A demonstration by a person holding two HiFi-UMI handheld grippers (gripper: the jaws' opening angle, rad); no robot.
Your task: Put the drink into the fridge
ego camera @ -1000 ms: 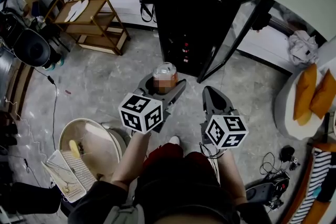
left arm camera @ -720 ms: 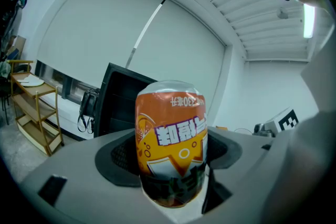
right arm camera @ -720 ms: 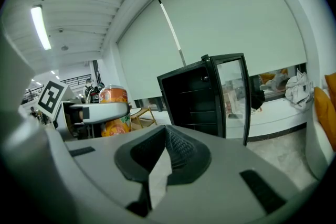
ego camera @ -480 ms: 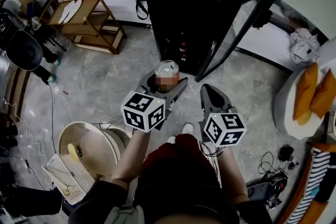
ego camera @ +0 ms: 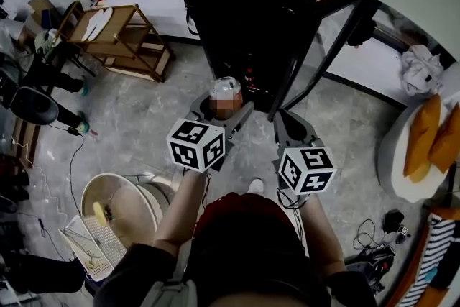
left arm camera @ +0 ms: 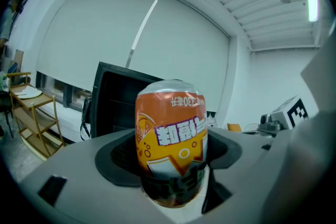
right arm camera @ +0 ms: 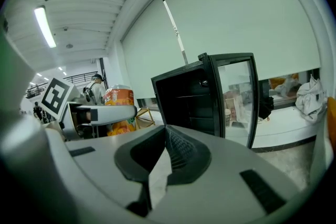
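Advance toward open fridge point(ego camera: 251, 18) since a second ago: now close in front, drink point(ego camera: 226, 88) clamped in left gripper point(ego camera: 223, 111) jaws; right gripper point(ego camera: 286, 122) jaws closed, empty. Insertion next.

- Floor point(ego camera: 136, 111): grey, marbled, glossy; fills the middle of the head view.
- Fridge point(ego camera: 251, 3): black cabinet standing on the floor at upper centre, its glass door point(ego camera: 338, 32) swung open to the right.
- Wooden rack point(ego camera: 115, 39): open shelves, upper left, standing on the floor beside the wall.
- Round cream tub point(ego camera: 115, 198): lower left.
- Black cable point(ego camera: 72, 154): trailing over the floor at left.
- Cable tangle point(ego camera: 370, 234): lower right.
- White round seat point(ego camera: 402, 154): right edge, carrying orange cushions point(ego camera: 420, 133).
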